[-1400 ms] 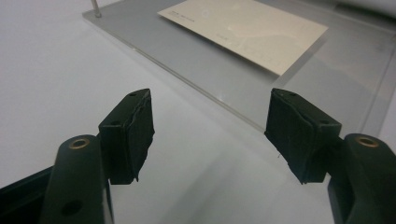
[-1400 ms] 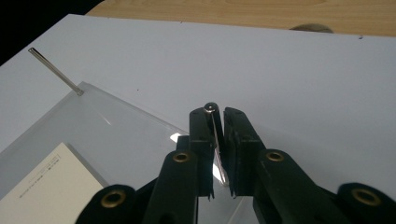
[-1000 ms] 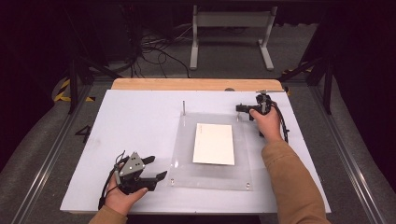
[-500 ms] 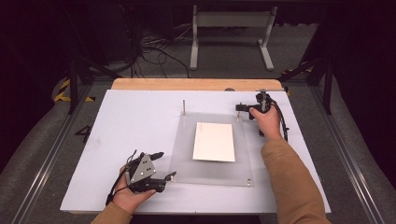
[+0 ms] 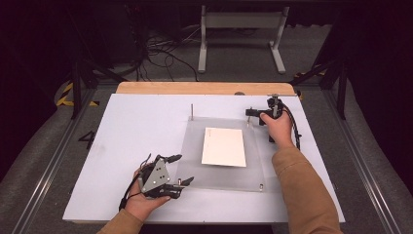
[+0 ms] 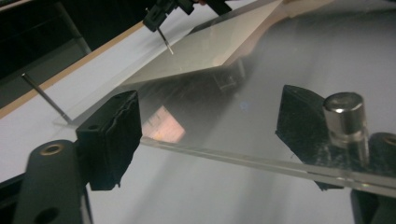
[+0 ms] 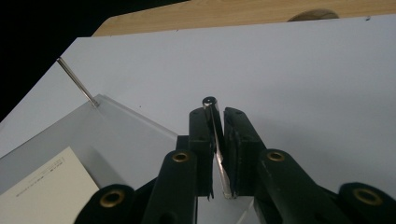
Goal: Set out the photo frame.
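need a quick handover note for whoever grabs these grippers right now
Right gripper: shut on the pin at the far right corner of the clear plate.
Left gripper: open, jaws straddling the plate's near left corner by a short peg, not yet clamped.
The card lies on the plate, on the table.
Left: probably close the left gripper, then handle the plate.

I see the clear plate (image 5: 221, 168) lying on the table (image 5: 136, 126) right of centre, with a sheet of paper (image 5: 224, 146) resting on its middle. Metal pins stand at its corners: one pin (image 5: 192, 111) at the far left corner, another pin (image 7: 215, 144) at the far right corner and a short post (image 6: 344, 122) at the near left corner. My left gripper (image 5: 179, 169) sits at the plate's near left corner by the table's near edge, and my right gripper (image 5: 249, 113) is at the plate's far right corner, well apart from the left one.
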`<move>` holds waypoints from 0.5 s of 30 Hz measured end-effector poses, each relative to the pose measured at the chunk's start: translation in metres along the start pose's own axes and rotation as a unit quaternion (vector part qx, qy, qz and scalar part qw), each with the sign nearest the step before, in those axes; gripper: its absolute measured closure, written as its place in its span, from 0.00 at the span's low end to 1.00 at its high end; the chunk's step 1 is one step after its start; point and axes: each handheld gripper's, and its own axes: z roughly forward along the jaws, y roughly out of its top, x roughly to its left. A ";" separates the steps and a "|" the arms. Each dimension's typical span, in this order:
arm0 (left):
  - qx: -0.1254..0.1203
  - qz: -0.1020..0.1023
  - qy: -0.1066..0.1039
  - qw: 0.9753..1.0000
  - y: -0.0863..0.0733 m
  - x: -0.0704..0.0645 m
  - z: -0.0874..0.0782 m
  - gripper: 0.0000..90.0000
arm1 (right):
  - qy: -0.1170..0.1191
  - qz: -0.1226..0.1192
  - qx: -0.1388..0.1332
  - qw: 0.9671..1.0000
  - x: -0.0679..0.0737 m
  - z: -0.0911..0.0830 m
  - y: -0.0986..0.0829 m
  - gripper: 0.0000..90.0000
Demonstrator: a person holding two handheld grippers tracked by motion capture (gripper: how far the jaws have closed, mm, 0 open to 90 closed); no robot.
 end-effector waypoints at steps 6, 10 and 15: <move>-0.020 0.008 -0.012 1.000 0.007 0.001 0.005 0.39 | -0.002 0.011 -0.005 1.000 0.000 0.000 -0.001 0.90; -0.027 0.028 -0.008 0.999 0.010 0.000 0.003 0.53 | -0.005 0.010 -0.012 1.000 0.002 0.000 -0.003 0.90; -0.024 0.034 -0.007 0.999 0.012 0.000 0.003 0.56 | 0.006 0.020 -0.030 0.999 -0.001 -0.007 -0.006 0.80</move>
